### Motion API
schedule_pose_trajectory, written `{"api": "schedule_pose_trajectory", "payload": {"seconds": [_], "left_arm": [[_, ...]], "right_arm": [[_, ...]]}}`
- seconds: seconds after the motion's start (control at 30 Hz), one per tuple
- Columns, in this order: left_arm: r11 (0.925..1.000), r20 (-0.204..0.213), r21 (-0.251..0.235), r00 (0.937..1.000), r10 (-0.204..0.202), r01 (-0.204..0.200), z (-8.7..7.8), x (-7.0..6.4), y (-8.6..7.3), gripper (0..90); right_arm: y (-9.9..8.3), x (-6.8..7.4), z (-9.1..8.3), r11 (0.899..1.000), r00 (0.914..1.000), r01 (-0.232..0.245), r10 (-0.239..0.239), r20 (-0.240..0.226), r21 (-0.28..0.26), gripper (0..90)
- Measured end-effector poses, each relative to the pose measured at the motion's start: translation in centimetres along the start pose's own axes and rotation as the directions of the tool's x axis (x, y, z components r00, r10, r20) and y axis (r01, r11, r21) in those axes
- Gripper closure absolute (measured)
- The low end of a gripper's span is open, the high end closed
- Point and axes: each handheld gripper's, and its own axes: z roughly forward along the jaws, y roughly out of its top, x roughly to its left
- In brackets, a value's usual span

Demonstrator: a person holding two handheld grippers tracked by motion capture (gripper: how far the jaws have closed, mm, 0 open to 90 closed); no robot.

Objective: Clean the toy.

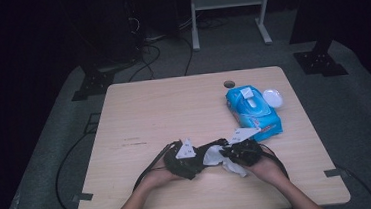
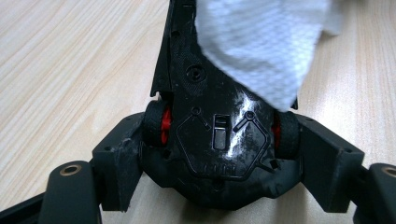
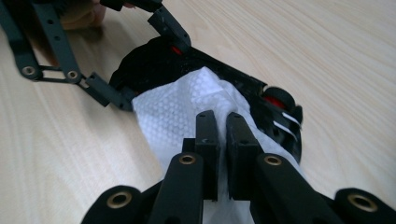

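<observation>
- Lying near the table's (image 1: pixel 138 108) front edge, between both hands: a black toy car (image 2: pixel 215 140), underside up in the left gripper view, red wheel hubs at either flank.
- Clamped at its sides by the left gripper (image 2: pixel 219 154), jaws closed onto the toy car body.
- Draped over one end of it: a white wipe (image 3: pixel 177 112), embossed texture plain in both gripper views, merely a pale patch (image 1: pixel 212 156) from above.
- Pinched in the right gripper (image 3: pixel 222 135), jaws nearly together on the wipe, pressed against the car.
- Seen from the high view alone, farther right: a blue wipes pack (image 1: pixel 252 112), and a small white lid (image 1: pixel 272 97) just beside it.
</observation>
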Motion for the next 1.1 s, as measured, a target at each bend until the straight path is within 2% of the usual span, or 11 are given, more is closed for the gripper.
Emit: {"api": "schedule_pose_trajectory", "payload": {"seconds": [0.03, 0.07, 0.1, 0.23, 0.3, 0.4, 0.67, 0.77, 0.83, 0.97, 1.1], "left_arm": [[1.0000, 0.001, 0.000, 1.0000, 0.001, -0.001, 0.0, 0.0, 0.0, 23.6], [1.0000, -0.002, -0.001, 1.0000, 0.004, -0.004, -0.1, -0.1, -0.1, 23.7], [1.0000, -0.002, -0.002, 1.0000, 0.003, -0.003, -0.1, -0.1, -0.1, 23.7], [0.9999, 0.001, -0.005, 0.9999, -0.013, 0.013, -0.1, 0.1, -0.2, 23.6], [0.9999, -0.001, -0.005, 0.9999, -0.013, 0.013, 0.0, 0.2, -0.1, 23.6], [1.0000, -0.005, 0.002, 1.0000, -0.004, 0.004, 0.0, 0.1, 0.0, 23.6], [0.9992, -0.008, 0.004, 0.9992, 0.039, -0.039, 0.0, -0.2, 0.2, 23.7], [0.9993, -0.006, 0.003, 0.9993, 0.038, -0.038, 0.0, -0.2, 0.2, 23.7], [0.9995, -0.002, 0.004, 0.9995, 0.031, -0.031, 0.0, -0.2, 0.1, 23.7], [0.9996, -0.002, 0.005, 0.9996, 0.029, -0.029, 0.0, -0.1, 0.1, 23.7], [0.9998, 0.000, 0.005, 0.9998, 0.019, -0.019, 0.0, -0.1, 0.2, 23.7]], "right_arm": [[0.0, 0.0, 0.0, 1.000, 1.0000, 0.000, 0.000, 0.000, 0.000, 84.4], [0.2, -0.8, 0.1, 1.000, 0.9980, -0.007, 0.008, 0.063, -0.015, 84.5], [0.1, -1.1, 0.1, 1.000, 0.9972, -0.016, 0.017, 0.073, -0.012, 84.5], [-0.9, -2.0, -1.1, 0.999, 0.9950, -0.051, 0.050, 0.086, 0.005, 84.5], [-1.5, -1.9, -1.5, 0.998, 0.9960, -0.068, 0.067, 0.059, 0.011, 84.5], [-1.6, -1.2, -1.4, 0.999, 0.9979, -0.046, 0.045, 0.047, 0.019, 84.5], [1.9, -0.7, 1.3, 1.000, 0.9994, -0.013, 0.013, 0.031, -0.002, 84.5], [2.9, -1.3, 2.5, 1.000, 0.9982, -0.017, 0.018, 0.057, -0.004, 84.5], [3.0, -2.2, 2.7, 0.998, 0.9962, -0.053, 0.054, 0.069, -0.015, 84.5], [2.2, -3.2, 1.5, 0.997, 0.9920, -0.079, 0.079, 0.098, -0.014, 84.5], [0.6, -3.1, -0.1, 0.996, 0.9921, -0.084, 0.084, 0.094, 0.002, 84.5]]}}
